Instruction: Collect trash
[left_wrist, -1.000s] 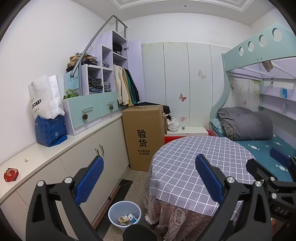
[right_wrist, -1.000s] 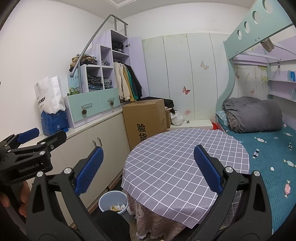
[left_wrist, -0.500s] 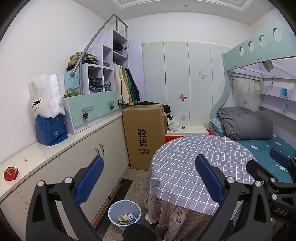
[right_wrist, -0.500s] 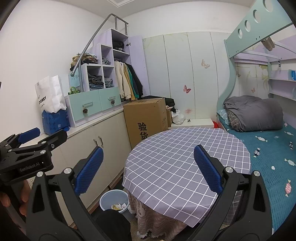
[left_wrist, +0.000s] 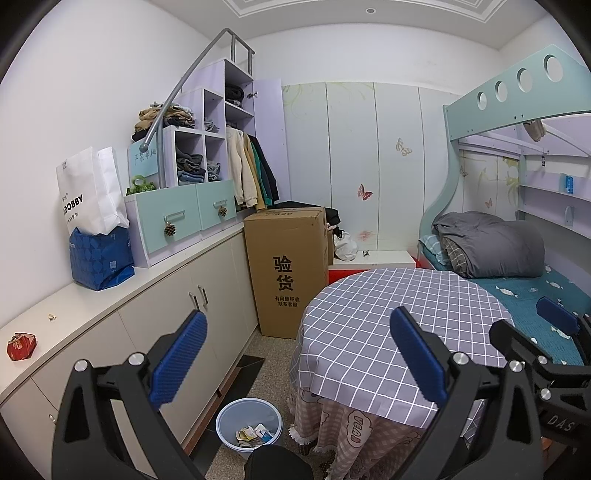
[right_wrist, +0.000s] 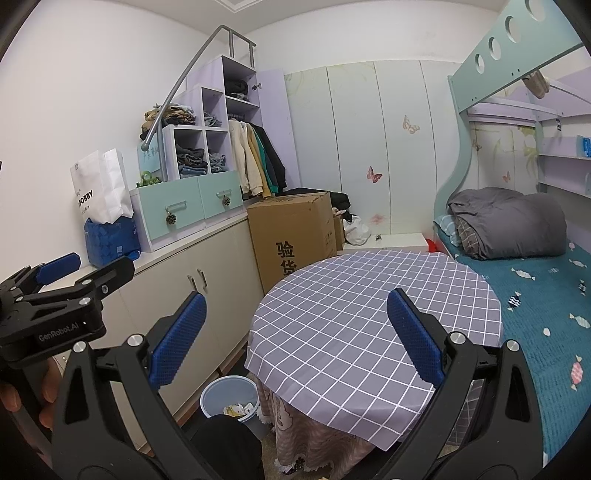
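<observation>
— Two bits of trash show on the long white bench (left_wrist: 92, 314) by the wall: one crumpled red wrapper (left_wrist: 21, 346) near its close end, and one small pale scrap (left_wrist: 51, 316) a little further along.

— And the bin?

— One blue wastebasket (left_wrist: 249, 424) on the floor, between the cabinet doors and the round bench with the grey checked cloth (left_wrist: 388, 332). It holds a few crumpled papers and packets at the bottom (too jumbled to count). The right camera sees it too (right_wrist: 229, 397), partly tucked under the cloth's edge.

— The tongs?

— Both pairs are spread wide with nothing between them. The left tongs (left_wrist: 295, 354) hang above the floor and the cloth's edge; the right tongs (right_wrist: 295, 336) hang over the cloth. A hand (right_wrist: 22, 398) grips the left tool at the edge of the right view.

— Anything different from a second ago?

— Barely. The left view sits slightly lower and the wastebasket shows a bit more fully; both tongs are as wide as before.

— Other containers?

— One cardboard box (left_wrist: 286, 269), shut, beside the cabinets. One white paper bag (left_wrist: 88, 192) standing in a blue bag (left_wrist: 99, 258) on the long bench; their contents are hidden.
</observation>
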